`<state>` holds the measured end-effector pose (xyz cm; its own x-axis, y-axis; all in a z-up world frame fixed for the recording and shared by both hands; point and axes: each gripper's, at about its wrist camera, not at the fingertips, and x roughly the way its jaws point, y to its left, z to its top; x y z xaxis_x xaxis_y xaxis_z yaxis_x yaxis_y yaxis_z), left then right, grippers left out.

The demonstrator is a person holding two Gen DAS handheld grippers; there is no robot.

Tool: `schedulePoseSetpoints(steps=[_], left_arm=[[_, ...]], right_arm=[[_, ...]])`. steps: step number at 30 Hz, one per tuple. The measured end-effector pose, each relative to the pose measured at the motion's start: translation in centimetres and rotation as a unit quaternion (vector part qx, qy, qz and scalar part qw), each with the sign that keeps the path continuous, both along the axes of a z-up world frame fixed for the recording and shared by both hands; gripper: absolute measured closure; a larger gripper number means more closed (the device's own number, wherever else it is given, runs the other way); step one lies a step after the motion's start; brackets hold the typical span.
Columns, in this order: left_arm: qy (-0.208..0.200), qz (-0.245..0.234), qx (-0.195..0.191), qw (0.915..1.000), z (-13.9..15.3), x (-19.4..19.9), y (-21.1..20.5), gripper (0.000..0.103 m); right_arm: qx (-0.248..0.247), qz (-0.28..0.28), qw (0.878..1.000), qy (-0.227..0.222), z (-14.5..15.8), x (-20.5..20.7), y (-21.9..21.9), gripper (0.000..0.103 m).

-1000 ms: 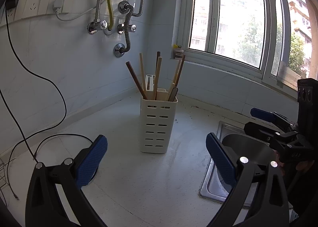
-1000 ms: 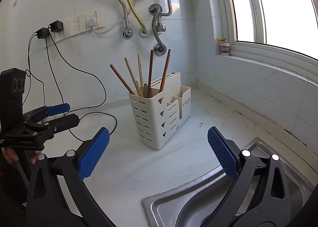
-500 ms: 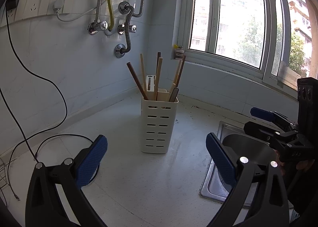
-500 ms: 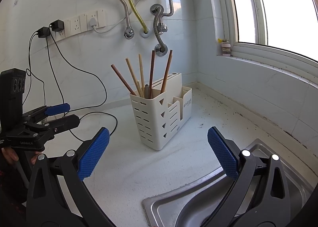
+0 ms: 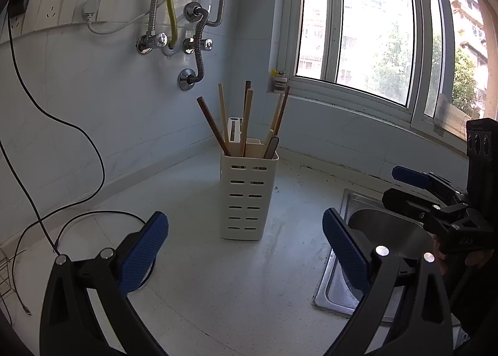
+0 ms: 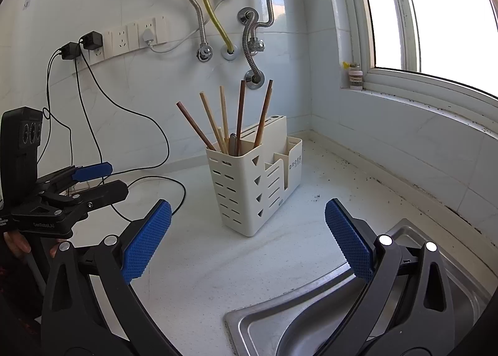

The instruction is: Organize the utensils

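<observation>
Left claw (image 5: 246, 242) released, empty; right claw (image 6: 249, 236) same. White holder (image 6: 249, 187) upright on table (image 6: 202, 272), chopsticks (image 6: 218, 119) standing in end compartment. Sink (image 6: 311, 325) nearby.

sink (image 6: 311, 318) cut off, chopstick (image 5: 214, 128) bottoms hidden
</observation>
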<state>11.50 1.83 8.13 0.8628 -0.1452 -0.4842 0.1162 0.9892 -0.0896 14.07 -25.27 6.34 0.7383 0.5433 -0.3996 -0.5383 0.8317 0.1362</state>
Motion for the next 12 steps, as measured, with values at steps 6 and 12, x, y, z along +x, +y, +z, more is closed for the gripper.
schedulePoseSetpoints(steps=[6, 12], left_arm=[[0.003, -0.002, -0.001, 1.0, 0.01, -0.01, -0.15, 0.005], [0.003, 0.003, -0.001, 1.0, -0.04, -0.08, -0.04, 0.005]], right_arm=[[0.001, -0.001, 1.0, 0.001, -0.05, 0.04, 0.01, 0.008], [0.003, -0.001, 1.0, -0.003, 0.05, -0.05, -0.08, 0.008]])
